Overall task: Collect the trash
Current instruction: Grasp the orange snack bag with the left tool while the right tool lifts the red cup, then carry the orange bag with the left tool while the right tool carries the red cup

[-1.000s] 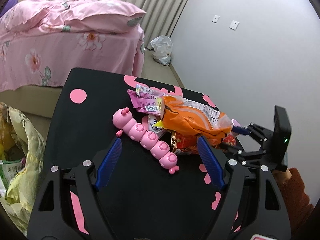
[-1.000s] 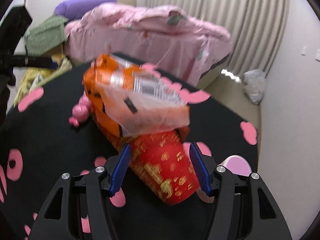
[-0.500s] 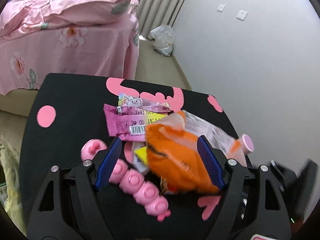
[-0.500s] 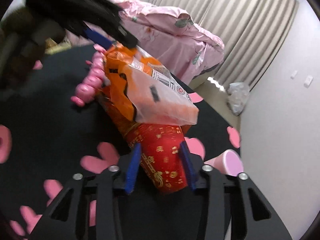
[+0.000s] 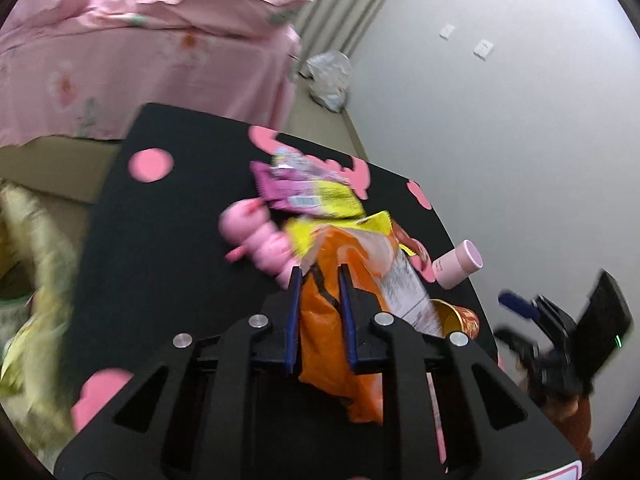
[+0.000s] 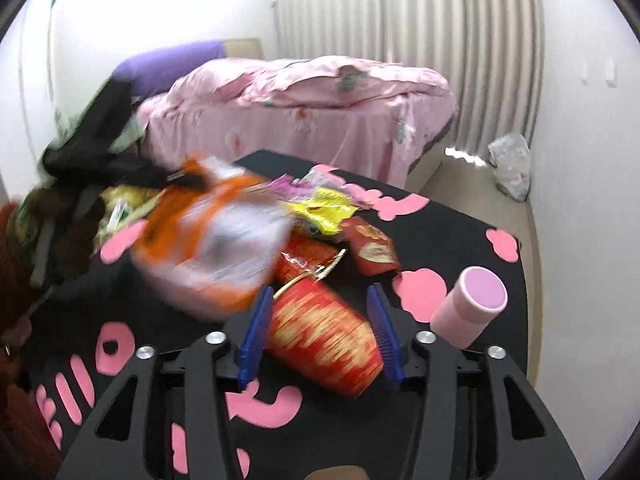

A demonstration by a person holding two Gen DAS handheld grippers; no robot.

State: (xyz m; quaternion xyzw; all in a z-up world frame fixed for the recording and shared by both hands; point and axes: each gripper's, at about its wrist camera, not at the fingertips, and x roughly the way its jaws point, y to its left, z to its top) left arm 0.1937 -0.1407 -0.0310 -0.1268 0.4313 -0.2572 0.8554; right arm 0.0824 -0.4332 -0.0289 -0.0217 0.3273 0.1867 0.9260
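My left gripper (image 5: 319,276) is shut on an orange snack bag (image 5: 340,344) and holds it above the black table (image 5: 160,240). The bag shows blurred in the right wrist view (image 6: 208,240), hanging from the left gripper at the left. My right gripper (image 6: 318,304) is closed around a red and gold cup (image 6: 324,340) lying on its side; its rim shows in the left wrist view (image 5: 456,314). Purple and yellow wrappers (image 5: 308,194) and red packets (image 6: 372,246) lie on the table.
A pink caterpillar toy (image 5: 260,236) lies beside the wrappers. A pink cylinder (image 6: 470,306) stands at the table's right edge. A yellow trash bag (image 5: 24,280) sits on the floor at the left. A pink bed (image 6: 304,112) is behind, a grey bag (image 5: 326,80) by the wall.
My left gripper closed on the orange bag and lifted it off the red cup. My right gripper stays around the cup and has pulled back a little.
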